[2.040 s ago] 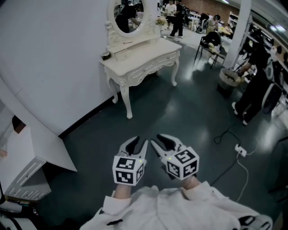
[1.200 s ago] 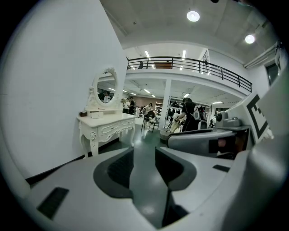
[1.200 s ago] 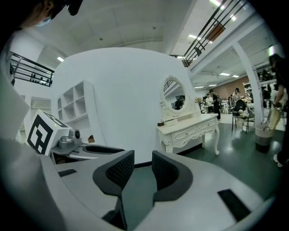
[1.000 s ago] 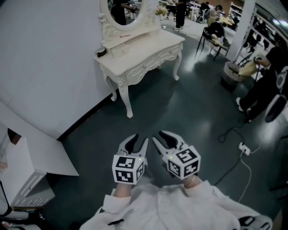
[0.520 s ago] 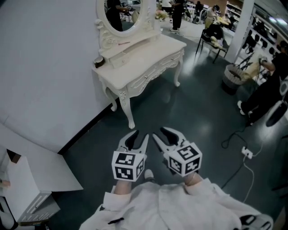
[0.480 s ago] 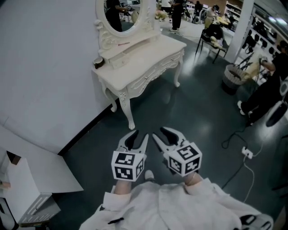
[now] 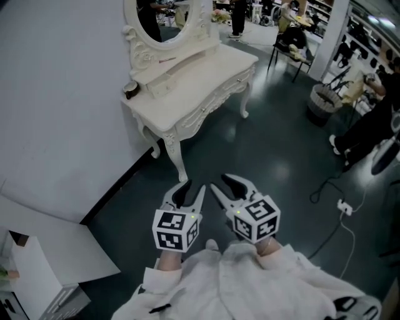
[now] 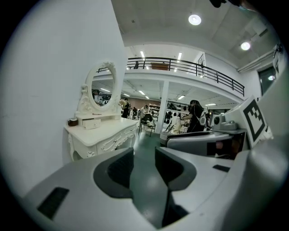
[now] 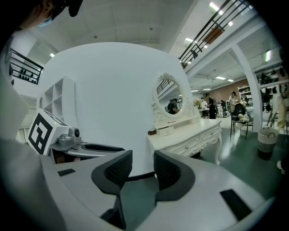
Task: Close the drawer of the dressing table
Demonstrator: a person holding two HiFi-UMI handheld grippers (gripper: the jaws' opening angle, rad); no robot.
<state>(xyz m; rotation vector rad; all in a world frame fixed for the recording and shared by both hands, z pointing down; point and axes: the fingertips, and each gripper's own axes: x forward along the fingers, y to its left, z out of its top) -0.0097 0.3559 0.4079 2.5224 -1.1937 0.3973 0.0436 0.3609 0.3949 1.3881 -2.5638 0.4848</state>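
Observation:
The white dressing table (image 7: 200,75) with its oval mirror (image 7: 164,17) stands against the wall, some way ahead of both grippers. A small drawer (image 7: 164,85) under the mirror looks pulled out a little. My left gripper (image 7: 189,191) and right gripper (image 7: 226,184) hang side by side over the dark floor, both open with nothing between the jaws. The left gripper view has the table (image 8: 104,137) to the left of the left gripper (image 8: 144,164). In the right gripper view the table (image 9: 192,137) lies beyond the right gripper (image 9: 143,167).
A dark jar (image 7: 130,90) sits on the table's near corner. A basket (image 7: 322,101) and a chair (image 7: 291,42) stand at the back right. A cable with a plug strip (image 7: 344,206) lies on the floor at right, near a person (image 7: 375,128). A white cabinet (image 7: 34,278) stands at lower left.
Both grippers have been carried forward toward the dressing table, which now sits nearer and larger in the head view. The white cabinet has slid toward the lower left edge.

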